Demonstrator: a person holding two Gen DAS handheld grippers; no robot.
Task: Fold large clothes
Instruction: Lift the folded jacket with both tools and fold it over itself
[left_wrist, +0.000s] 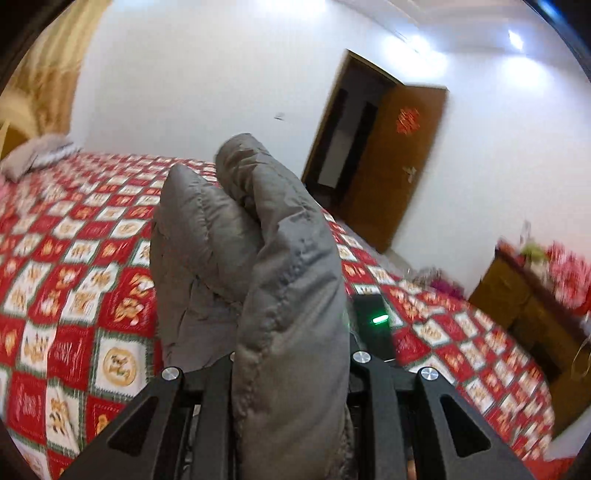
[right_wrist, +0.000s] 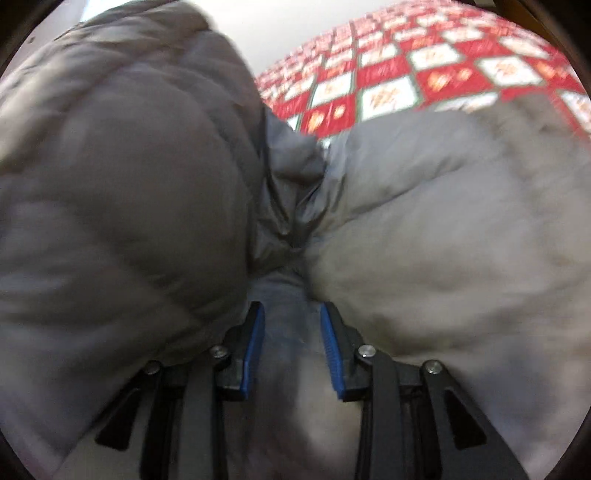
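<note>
A grey padded jacket (left_wrist: 258, 266) stands up between the jaws of my left gripper (left_wrist: 291, 354), which is shut on a thick fold of it, held above the bed. The fingertips are hidden by the fabric. In the right wrist view the same grey jacket (right_wrist: 122, 192) fills most of the frame. My right gripper (right_wrist: 291, 317) has its blue pads (right_wrist: 255, 347) pressed on a fold of the jacket between them. The bed's red and white patterned cover (left_wrist: 74, 258) lies below.
A brown wooden door (left_wrist: 391, 162) stands open in the white wall at the back. A wooden cabinet (left_wrist: 524, 306) with pink flowers is at the right of the bed. A grey pillow (left_wrist: 37, 155) lies at the bed's far left. The cover (right_wrist: 406, 74) shows behind the jacket.
</note>
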